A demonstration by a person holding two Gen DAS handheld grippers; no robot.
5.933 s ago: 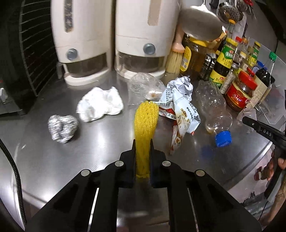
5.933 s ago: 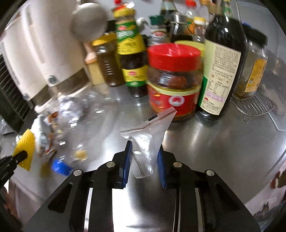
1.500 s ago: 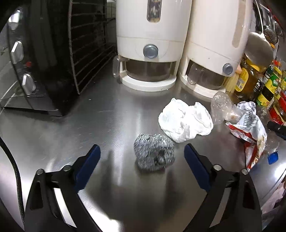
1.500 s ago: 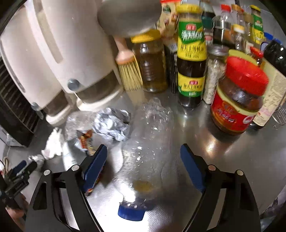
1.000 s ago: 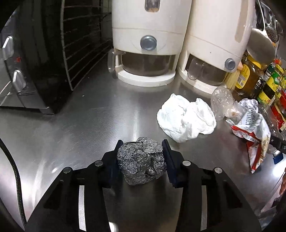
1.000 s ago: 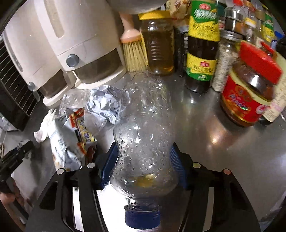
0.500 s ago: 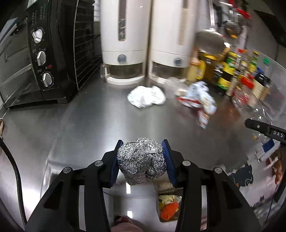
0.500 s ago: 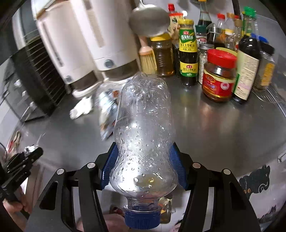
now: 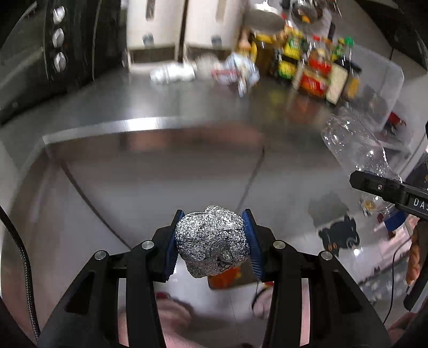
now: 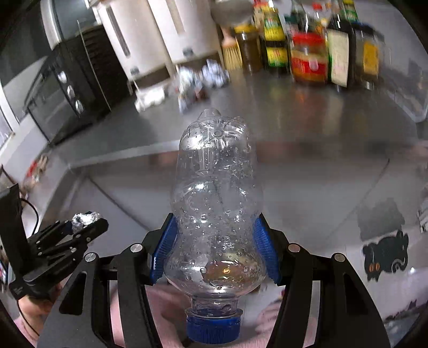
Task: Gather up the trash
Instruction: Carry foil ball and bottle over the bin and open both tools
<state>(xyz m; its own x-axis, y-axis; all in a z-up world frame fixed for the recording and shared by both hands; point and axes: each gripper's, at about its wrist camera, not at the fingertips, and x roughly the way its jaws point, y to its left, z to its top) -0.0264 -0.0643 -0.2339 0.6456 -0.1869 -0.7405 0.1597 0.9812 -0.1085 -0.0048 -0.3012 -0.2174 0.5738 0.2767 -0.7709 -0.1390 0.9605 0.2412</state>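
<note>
Jaws: left gripper (image 9: 212, 241) pinches foil ball (image 9: 211, 242) at lower centre; right gripper (image 10: 215, 246) clamps bottle (image 10: 215, 214), cap nearest the camera, long axis pointing away | both off the counter (image 9: 149, 101) edge; red bin (image 9: 227, 277) glimpsed just under the ball, left nearer

Crumpled foil ball (image 9: 211, 241), capped clear bottle (image 10: 215, 211)

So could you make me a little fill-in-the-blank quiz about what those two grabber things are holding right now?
1. The left gripper is clamped on a crumpled ball of ____.
2. The right gripper holds a clear plastic bottle whose cap is coloured ____.
3. The bottle's cap end points ____ the camera on its gripper.
4. On the steel counter, white crumpled paper lies in front of two tall ____ dispensers.

Missing words: foil; blue; toward; white
</note>
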